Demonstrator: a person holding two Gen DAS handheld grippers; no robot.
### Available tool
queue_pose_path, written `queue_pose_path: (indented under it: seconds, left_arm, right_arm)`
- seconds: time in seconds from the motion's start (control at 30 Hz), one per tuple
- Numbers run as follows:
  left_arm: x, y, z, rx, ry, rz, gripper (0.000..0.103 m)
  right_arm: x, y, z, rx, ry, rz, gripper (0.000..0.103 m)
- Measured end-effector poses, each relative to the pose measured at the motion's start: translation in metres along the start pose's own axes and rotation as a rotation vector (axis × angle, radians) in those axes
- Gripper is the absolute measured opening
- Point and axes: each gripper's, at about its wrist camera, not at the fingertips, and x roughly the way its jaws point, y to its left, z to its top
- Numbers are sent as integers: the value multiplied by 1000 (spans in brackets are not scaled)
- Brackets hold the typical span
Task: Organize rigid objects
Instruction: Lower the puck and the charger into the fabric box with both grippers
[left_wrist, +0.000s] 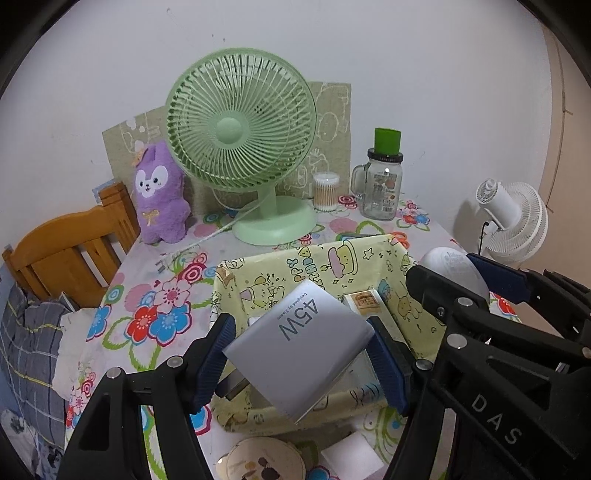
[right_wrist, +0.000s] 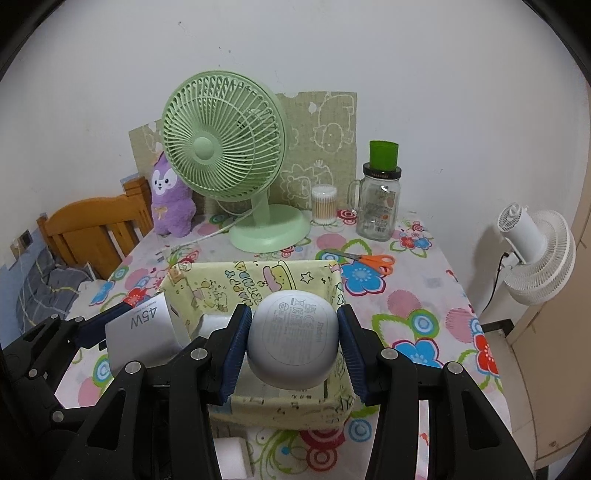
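A white charger is clamped in the left gripper and a rounded earbud case in the right gripper, both carried over the yellow basket, presumably for dropping in. Open room is seen inside; its rim must be cleared.

Left gripper angled downward, blue pads clamped on the two sides of a white charger block, held tilted between them. Right gripper angled downward likewise, just to the right of the left one, pads pressed against the flanks of a rounded white case. Both black frames side by side, close together, fingers pointing toward the far side. Jaws of each partly apart, set to the width of the load.
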Motion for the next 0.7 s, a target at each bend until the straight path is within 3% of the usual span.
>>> queue_pose_path:
  seconds: [0.7]
  left_arm:
    - [57,0,-2,-15,104,-14,73]
  right_arm:
    - [57,-5,-3,-18,82,6,51]
